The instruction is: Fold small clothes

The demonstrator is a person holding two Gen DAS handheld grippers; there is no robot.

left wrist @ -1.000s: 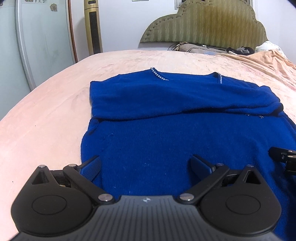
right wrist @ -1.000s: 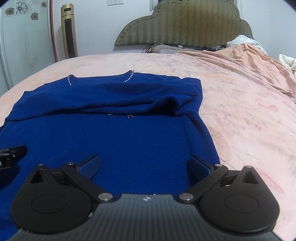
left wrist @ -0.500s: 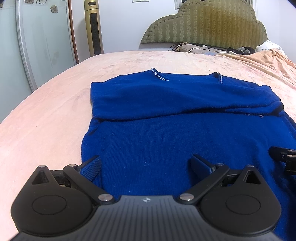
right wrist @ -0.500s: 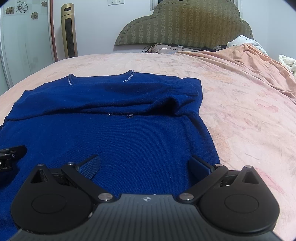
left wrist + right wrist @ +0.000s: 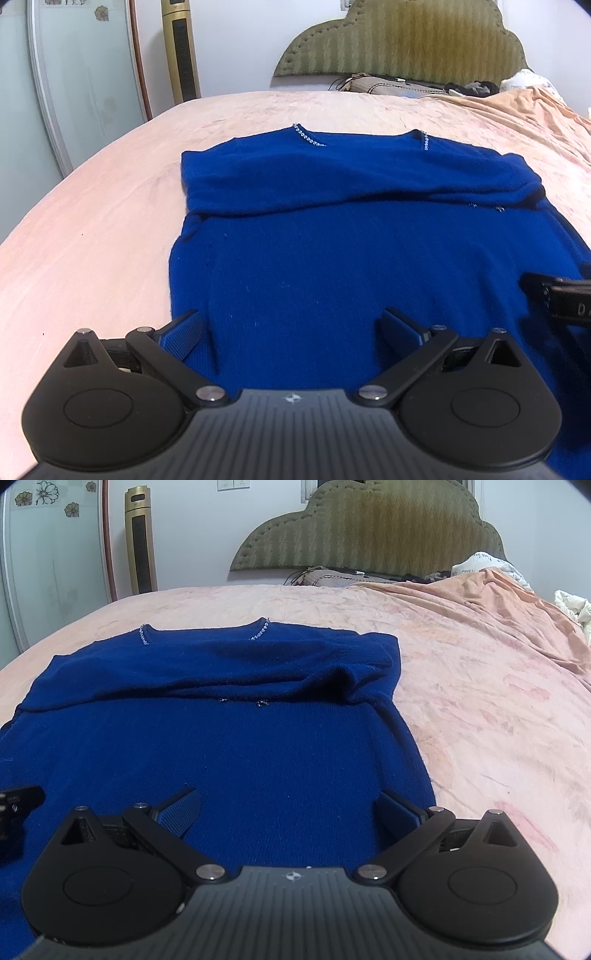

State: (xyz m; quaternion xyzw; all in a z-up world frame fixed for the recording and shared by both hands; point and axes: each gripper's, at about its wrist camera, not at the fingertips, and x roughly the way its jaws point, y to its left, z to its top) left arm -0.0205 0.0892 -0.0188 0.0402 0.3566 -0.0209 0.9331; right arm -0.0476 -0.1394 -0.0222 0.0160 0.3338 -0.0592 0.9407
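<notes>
A blue knit sweater (image 5: 351,258) lies flat on the pink bed, neckline away from me, both sleeves folded across the chest. It also shows in the right wrist view (image 5: 221,746). My left gripper (image 5: 291,328) is open and empty, low over the sweater's near left hem. My right gripper (image 5: 290,806) is open and empty over the near right hem. Each gripper's tip shows at the edge of the other's view: the right one in the left wrist view (image 5: 554,299), the left one in the right wrist view (image 5: 18,801).
The pink bedsheet (image 5: 92,240) spreads around the sweater. A rumpled orange blanket (image 5: 498,602) lies at the right. A green headboard (image 5: 369,528) and pillows stand at the back. A gold tower fan (image 5: 181,51) and a glass door (image 5: 74,81) are at the left.
Both grippers have stayed almost still and open over the hem; the left view has shifted very slightly. The sweater has not moved.
</notes>
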